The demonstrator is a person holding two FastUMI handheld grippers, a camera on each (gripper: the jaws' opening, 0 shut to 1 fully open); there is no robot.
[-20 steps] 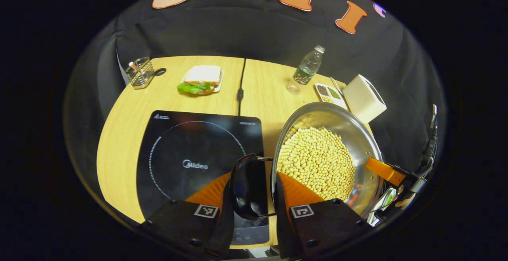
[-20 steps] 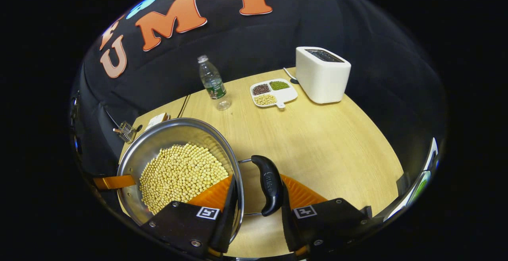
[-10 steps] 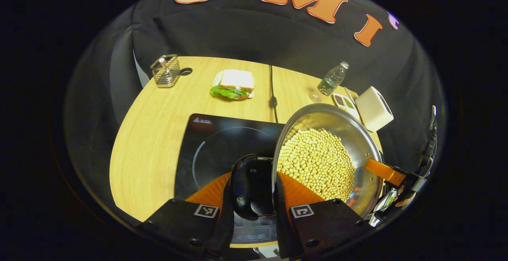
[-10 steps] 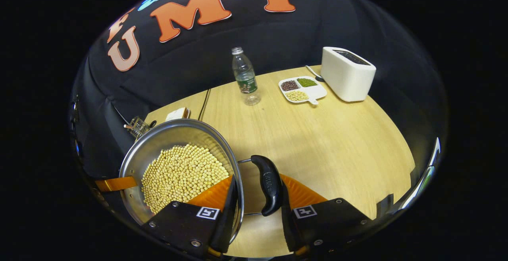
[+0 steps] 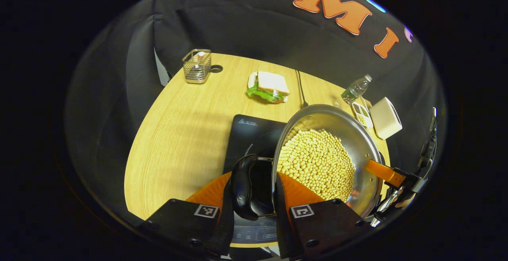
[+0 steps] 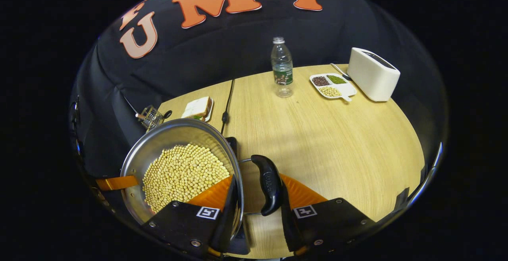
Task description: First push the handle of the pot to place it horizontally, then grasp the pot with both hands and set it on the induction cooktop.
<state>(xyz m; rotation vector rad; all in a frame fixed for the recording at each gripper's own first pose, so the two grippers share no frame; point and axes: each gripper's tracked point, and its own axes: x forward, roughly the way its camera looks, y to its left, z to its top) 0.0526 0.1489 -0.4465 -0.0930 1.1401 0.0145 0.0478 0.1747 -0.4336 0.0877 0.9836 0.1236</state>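
Observation:
The steel pot (image 5: 359, 136), full of yellow soybeans (image 5: 317, 164), hangs between both grippers over the black induction cooktop (image 5: 252, 132). My left gripper (image 5: 252, 183) is shut on the pot's black loop handle (image 5: 242, 187), with the rim against its inner finger. In the right gripper view, my right gripper (image 6: 258, 183) is shut on the opposite black handle (image 6: 268, 183) of the pot (image 6: 158, 142). The far finger of each gripper shows across the beans in the other's view. A corner of the cooktop (image 6: 232, 142) peeks out behind the pot.
A wire basket (image 5: 196, 66) and a sandwich on a plate (image 5: 268, 86) stand at the back of the wooden table (image 5: 186, 126). A water bottle (image 6: 282, 67), a divided dish of beans (image 6: 331, 85) and a white toaster (image 6: 373, 74) sit at the back right. The cooktop's cable (image 6: 227, 102) runs backward.
Both grippers have carried the pot leftward; it now covers much of the cooktop, which earlier lay beside it. Both grips are unchanged.

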